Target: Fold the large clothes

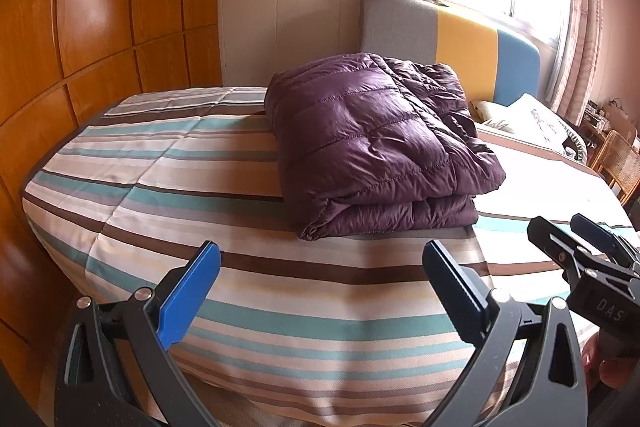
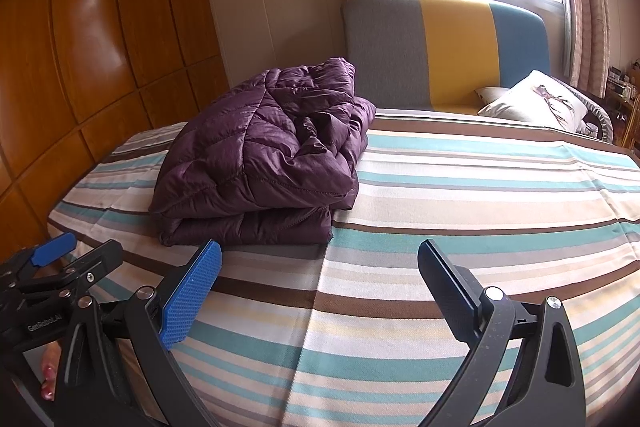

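Left wrist view: the purple jacket [image 1: 380, 143] lies folded at frame centre on the striped bed [image 1: 160, 187]. Both the left gripper [image 1: 320, 291] and right gripper [image 2: 320, 291] hold their jaws wide and empty; probably only a gentle pat to flatten it remains.

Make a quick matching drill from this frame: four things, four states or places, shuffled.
Things:
1. purple down jacket
2. left gripper
3. headboard
4. pillow

States/places:
A. open, holding nothing
B. grey, yellow and blue panels
C. folded, lying on the striped bedspread
D. propped at the head of the bed, below the window

Pairs: 1-C, 2-A, 3-B, 4-D
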Available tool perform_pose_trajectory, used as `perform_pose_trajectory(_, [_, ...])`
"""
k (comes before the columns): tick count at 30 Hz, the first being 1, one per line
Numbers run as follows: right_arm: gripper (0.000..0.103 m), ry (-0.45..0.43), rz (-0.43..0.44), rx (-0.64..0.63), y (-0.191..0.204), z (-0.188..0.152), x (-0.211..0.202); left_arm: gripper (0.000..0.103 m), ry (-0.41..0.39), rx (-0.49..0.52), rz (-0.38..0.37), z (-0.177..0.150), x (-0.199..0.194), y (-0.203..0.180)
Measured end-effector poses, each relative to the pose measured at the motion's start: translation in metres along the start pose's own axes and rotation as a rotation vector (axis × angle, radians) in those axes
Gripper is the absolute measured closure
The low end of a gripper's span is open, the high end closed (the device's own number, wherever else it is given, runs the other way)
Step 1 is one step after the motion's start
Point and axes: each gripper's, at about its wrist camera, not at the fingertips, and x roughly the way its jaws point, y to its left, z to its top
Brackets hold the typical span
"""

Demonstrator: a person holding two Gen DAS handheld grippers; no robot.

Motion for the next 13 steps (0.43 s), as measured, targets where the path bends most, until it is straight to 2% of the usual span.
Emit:
perform_pose_trajectory(9, [0.005, 0.015, -0.006, 0.019, -0.008, 0.0, 0.005, 0.002, 0.04, -0.006, 0.003, -0.001, 0.01, 0.003])
perform_pose_trajectory(13, [0.005, 0.048, -0.044, 0.055, -0.027, 0.004, 0.017, 0.002, 0.083, -0.025, 0.016, 0.002, 0.025, 0.012])
